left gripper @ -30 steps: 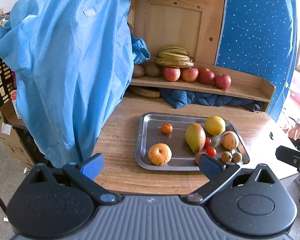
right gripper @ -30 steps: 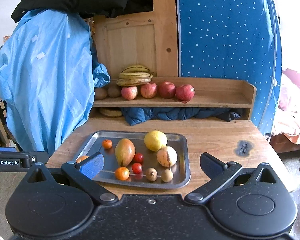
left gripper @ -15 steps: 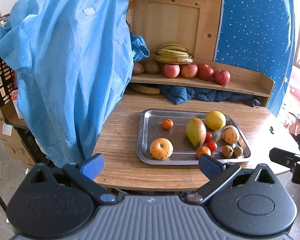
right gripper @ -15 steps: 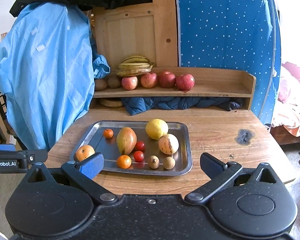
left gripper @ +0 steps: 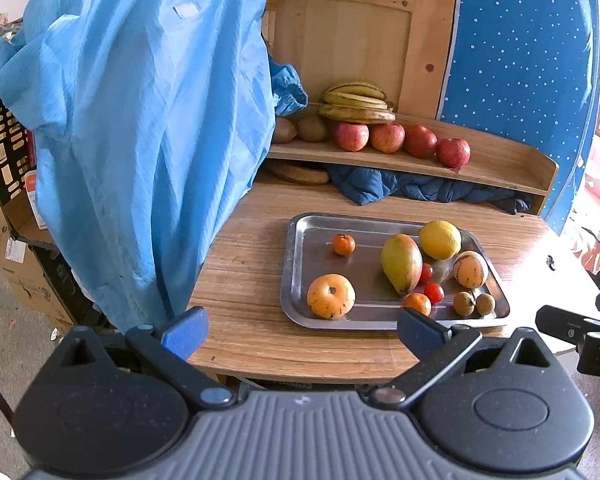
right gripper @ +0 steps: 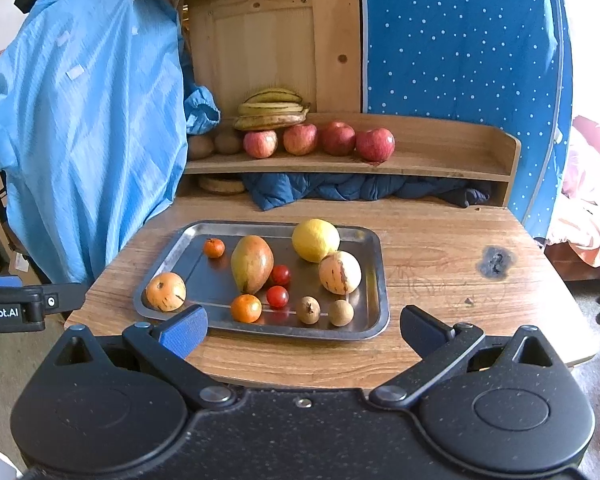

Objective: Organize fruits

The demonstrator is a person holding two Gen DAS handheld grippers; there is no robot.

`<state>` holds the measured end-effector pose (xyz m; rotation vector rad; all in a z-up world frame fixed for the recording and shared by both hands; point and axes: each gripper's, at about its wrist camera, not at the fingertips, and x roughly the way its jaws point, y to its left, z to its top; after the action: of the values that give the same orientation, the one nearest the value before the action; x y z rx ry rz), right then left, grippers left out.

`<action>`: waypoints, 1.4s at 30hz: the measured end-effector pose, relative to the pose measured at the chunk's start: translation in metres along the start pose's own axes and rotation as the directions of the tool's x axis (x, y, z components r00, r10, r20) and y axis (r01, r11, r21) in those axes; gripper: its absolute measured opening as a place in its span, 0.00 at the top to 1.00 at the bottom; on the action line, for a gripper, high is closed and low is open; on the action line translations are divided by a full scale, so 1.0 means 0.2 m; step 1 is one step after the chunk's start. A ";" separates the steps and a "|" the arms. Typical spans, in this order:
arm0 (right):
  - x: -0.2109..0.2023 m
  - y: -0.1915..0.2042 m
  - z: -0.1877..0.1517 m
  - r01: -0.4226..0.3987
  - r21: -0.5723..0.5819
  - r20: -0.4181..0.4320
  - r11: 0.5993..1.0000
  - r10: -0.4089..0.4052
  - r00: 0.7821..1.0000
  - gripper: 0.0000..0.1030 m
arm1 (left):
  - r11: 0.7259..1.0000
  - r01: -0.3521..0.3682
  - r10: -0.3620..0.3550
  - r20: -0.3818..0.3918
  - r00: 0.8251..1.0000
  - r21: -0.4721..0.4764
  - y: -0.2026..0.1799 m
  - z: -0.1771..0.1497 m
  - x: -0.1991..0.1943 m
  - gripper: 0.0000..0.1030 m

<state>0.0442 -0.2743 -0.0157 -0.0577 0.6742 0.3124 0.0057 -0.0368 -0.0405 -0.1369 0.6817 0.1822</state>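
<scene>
Fruits [right gripper: 252, 264] fill tray [right gripper: 376, 248]; only right view shows table's burn mark [right gripper: 495, 261].

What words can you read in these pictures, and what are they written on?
"Robot.AI" on the left gripper, cut off by the picture's left edge.
The red-and-white box and white label behind the blue cloth carry print too small to read.
Nothing else has readable text.

wooden table [right gripper: 440, 248] bears a metal tray [right gripper: 374, 280] of fruit.
</scene>
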 end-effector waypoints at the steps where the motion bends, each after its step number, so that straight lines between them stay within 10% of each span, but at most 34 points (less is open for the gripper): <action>1: 0.00 0.00 0.00 0.000 0.000 -0.002 1.000 0.000 1.000 0.01 | 1.000 0.000 0.000 -0.001 1.000 0.000 0.00 0.00 0.00 0.01; 42: 0.06 0.00 0.01 0.012 -0.010 -0.033 1.000 -0.013 0.999 0.01 | 1.000 0.010 -0.011 -0.023 1.000 -0.018 0.00 0.00 0.05 0.01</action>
<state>0.0539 -0.2713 -0.0216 -0.0764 0.7053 0.3031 0.0131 -0.0366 -0.0468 -0.1599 0.7026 0.1766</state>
